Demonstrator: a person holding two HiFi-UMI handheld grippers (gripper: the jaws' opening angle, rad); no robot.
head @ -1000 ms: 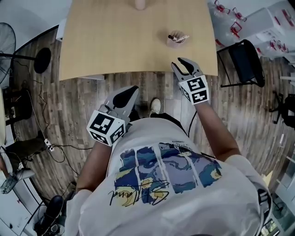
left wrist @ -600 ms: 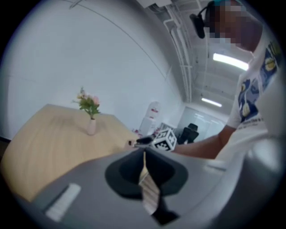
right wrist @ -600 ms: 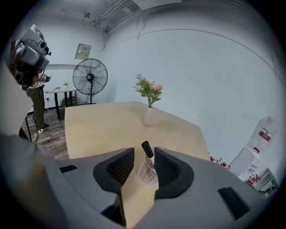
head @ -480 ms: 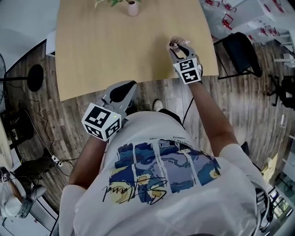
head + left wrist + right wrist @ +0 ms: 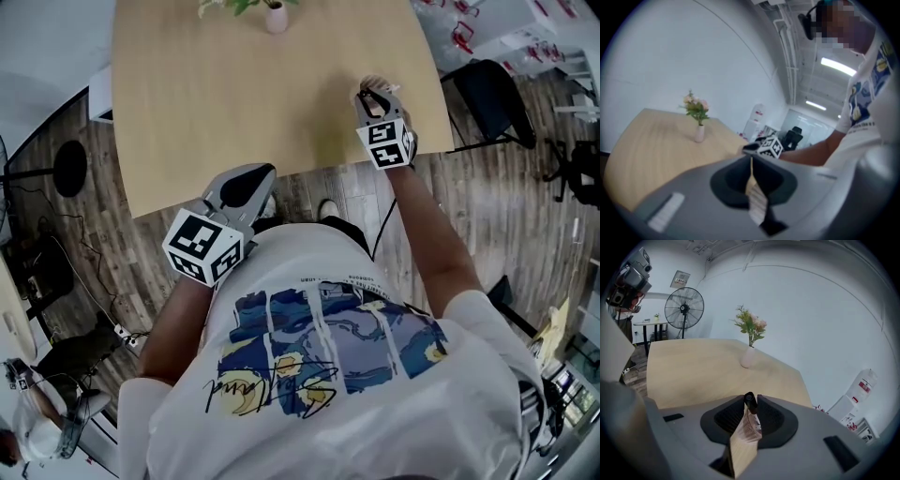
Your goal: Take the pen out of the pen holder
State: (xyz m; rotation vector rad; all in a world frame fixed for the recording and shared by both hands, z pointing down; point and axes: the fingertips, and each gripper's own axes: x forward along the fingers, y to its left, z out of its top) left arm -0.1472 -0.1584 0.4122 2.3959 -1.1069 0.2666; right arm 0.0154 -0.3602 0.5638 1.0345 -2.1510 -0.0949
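The pen holder [image 5: 371, 85] is a small pinkish cup near the right edge of the wooden table [image 5: 234, 94], mostly hidden under my right gripper [image 5: 376, 94]. In the right gripper view, the black top of a pen [image 5: 750, 400] stands upright between the tips of the right gripper [image 5: 750, 401]. Its jaws are closing, and both tips touch the pen. My left gripper [image 5: 251, 180] hangs over the table's near edge, far left of the holder. Its jaws meet in a thin line [image 5: 751, 161] with nothing between them.
A white vase with flowers [image 5: 275, 14] stands at the table's far edge, also in the right gripper view [image 5: 749, 357]. A black chair [image 5: 487, 103] sits right of the table. A standing fan [image 5: 684, 308] is at the back left, and cables lie on the floor [image 5: 56, 272].
My right gripper moved forward from the table's near edge onto the pen holder and narrowed around the pen. The left gripper drifted up to the table's edge.
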